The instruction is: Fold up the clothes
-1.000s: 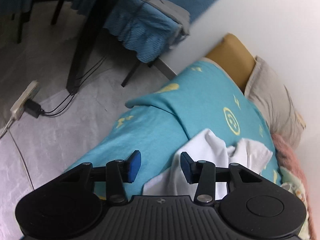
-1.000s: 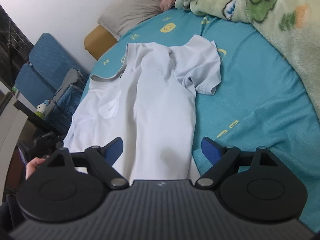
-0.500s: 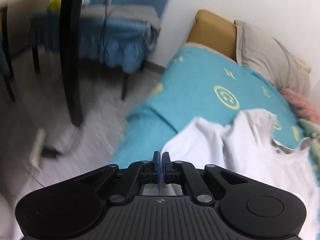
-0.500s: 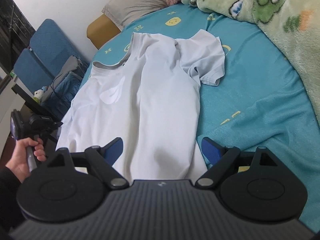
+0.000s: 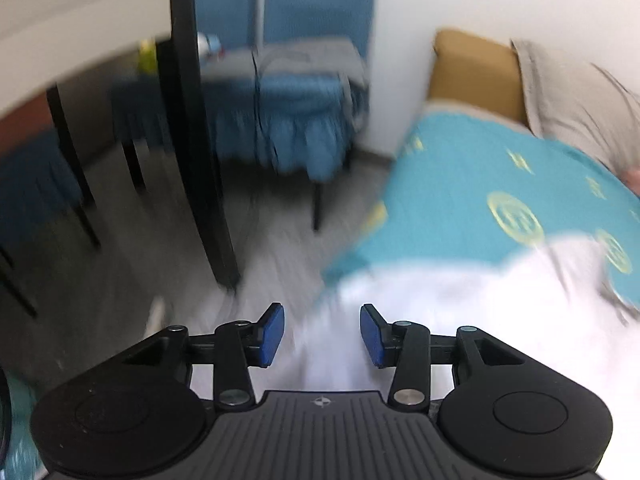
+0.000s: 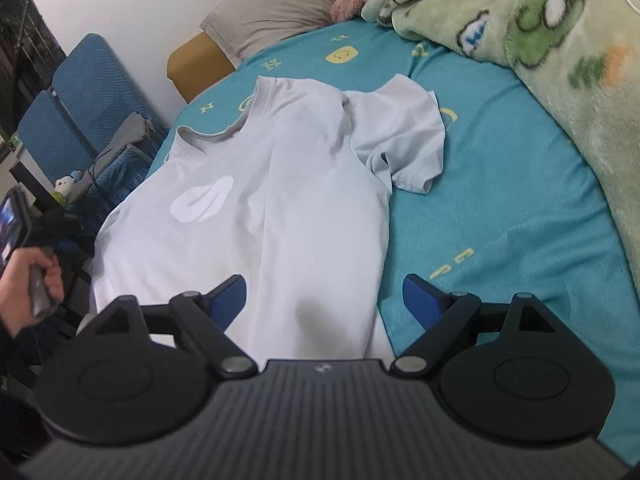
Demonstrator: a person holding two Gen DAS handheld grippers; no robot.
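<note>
On bed sheet [image 6: 500, 184]: white T-shirt [image 6: 280, 208] spread flat, unfolded | left gripper [image 5: 322, 334] opening, nothing between pads | right gripper [image 6: 324, 300] wide, empty, over hem | step: flattening | next: likely pinch sleeve, fold inward

Bed: covered by a teal sheet [image 6: 500, 200] with yellow prints.
On it, middle: white T-shirt [image 6: 280, 208] spread flat, one sleeve folded over.
Head end: grey pillow [image 6: 280, 4].
Far side: green fleece blanket [image 6: 560, 60], bunched up.
</note>
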